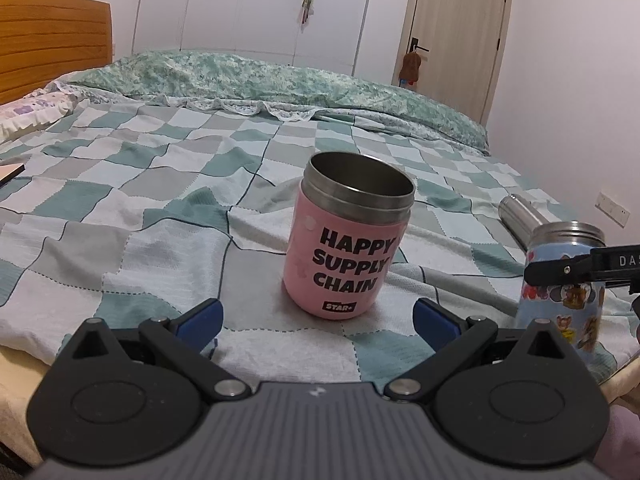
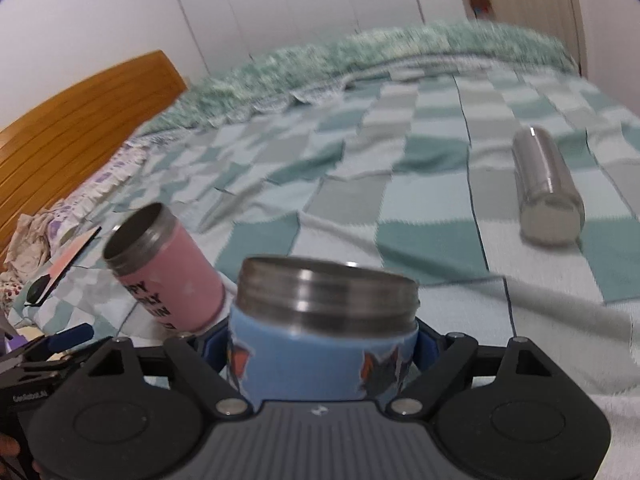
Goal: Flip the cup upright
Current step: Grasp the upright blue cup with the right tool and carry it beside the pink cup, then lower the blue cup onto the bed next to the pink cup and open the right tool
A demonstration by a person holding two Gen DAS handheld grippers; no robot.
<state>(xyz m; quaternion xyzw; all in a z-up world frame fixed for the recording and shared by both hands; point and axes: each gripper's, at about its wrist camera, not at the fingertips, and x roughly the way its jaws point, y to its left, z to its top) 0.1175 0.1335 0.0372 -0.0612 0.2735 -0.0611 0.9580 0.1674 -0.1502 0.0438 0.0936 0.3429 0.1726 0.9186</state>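
Checked bedding is spread across the whole scene, and everything is set on it. Nearest in the right wrist view, the blue cup is pinched between the pads of the right gripper, mouth up; motion blur is seen over that picture. From the left wrist view the same cup is caught at the right edge, upright, with the black finger across its side. The left gripper is held spread, nothing between its blue pads. Just beyond it the pink cup is stood upright, mouth open. Farther right a steel cup is seen lying on its side, well apart. At the far left a wooden headboard is shown, white wardrobe doors behind the folded quilt.
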